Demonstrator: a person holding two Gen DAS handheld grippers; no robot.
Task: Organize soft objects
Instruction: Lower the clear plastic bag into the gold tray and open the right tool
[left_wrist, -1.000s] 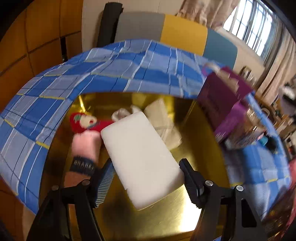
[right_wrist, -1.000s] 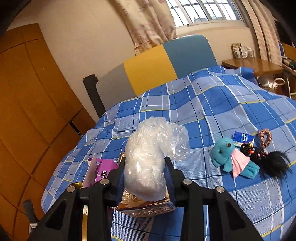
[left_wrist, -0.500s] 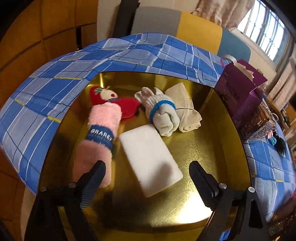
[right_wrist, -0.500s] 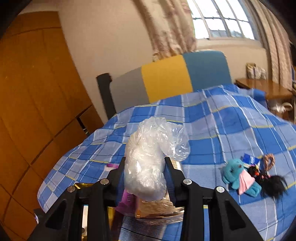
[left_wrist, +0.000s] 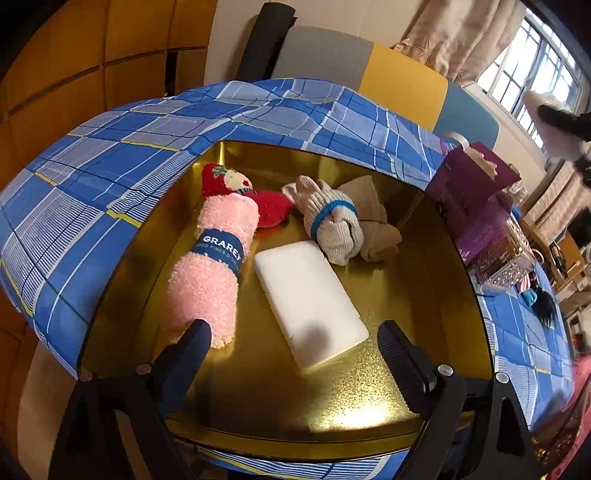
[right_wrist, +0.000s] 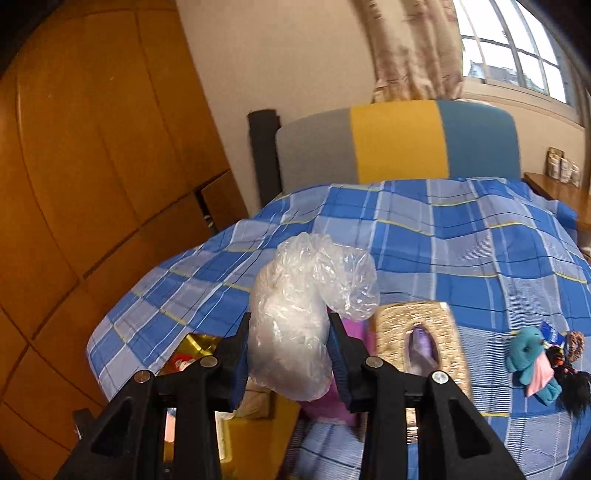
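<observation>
Since the earlier frame my left claw (left_wrist: 293, 350) had let the white foam block (left_wrist: 308, 299) drop into the gold tray (left_wrist: 417, 295) and stood wide, empty, low in frame. At centre, my right claw (right_wrist: 290, 343) pinched the crinkly plastic bag (right_wrist: 295, 314) mid-body; it looked light, squashy and slippery, so I judged the bulging middle the best hold
</observation>
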